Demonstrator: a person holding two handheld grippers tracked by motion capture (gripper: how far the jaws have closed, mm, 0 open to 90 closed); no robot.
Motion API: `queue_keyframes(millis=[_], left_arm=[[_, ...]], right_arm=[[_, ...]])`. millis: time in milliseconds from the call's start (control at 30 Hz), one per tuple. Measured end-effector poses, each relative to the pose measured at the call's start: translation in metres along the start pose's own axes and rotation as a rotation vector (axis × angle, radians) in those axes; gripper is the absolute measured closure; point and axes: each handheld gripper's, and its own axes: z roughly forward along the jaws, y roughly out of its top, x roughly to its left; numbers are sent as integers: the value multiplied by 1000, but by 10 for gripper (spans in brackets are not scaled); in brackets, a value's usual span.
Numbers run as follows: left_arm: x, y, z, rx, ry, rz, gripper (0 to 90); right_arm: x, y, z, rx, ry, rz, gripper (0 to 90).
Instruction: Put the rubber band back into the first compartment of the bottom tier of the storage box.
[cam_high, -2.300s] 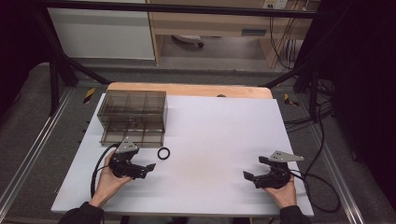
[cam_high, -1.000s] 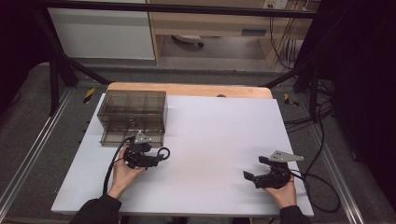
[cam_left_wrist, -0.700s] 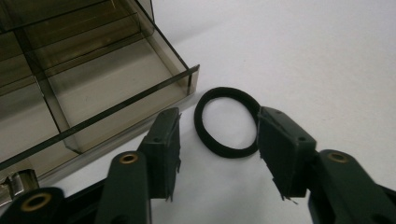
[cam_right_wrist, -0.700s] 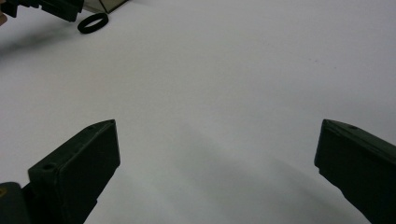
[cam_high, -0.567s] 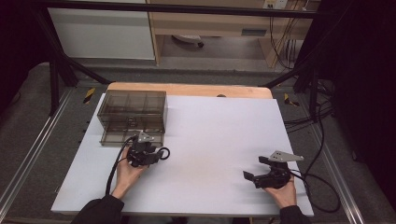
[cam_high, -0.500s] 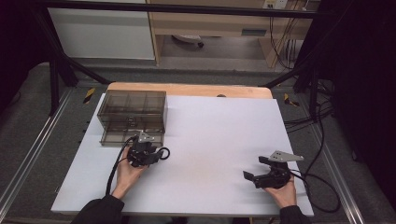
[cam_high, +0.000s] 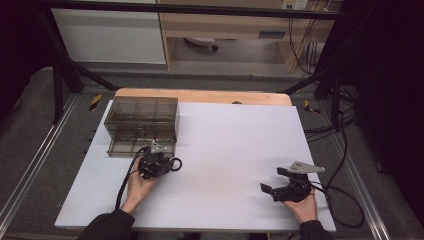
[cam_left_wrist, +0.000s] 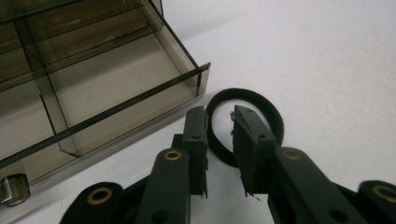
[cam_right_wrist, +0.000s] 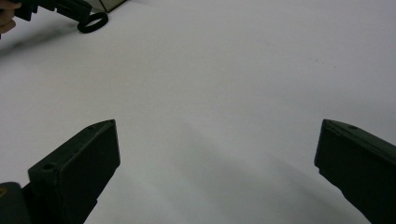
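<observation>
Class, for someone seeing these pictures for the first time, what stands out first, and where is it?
The left gripper, near the table's left side, has just been closing its jaws astride the near rim of a black ring, with a gap showing. Just behind stands a smoky clear organiser box with an open drawer. The right gripper rests wide open over bare white table.

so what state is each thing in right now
left gripper: jaws have just been closing, astride the near side of the band, a gap visible between the pads
band: black loop flat on the table, beside the box corner
box: smoky clear, drawer pulled out, its visible compartments empty
right gripper: jaws wide open, nothing between them, over bare table
</observation>
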Motion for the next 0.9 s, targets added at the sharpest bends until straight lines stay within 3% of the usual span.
queue_keyframes(millis=[467,900], left_arm=[[-3,-1,3,13,34,4,823],[-2,-1,3,15,32,2,854]], right_arm=[[0,0,0,-1,0,1,7],[0,0,0,4,0,2,7]])
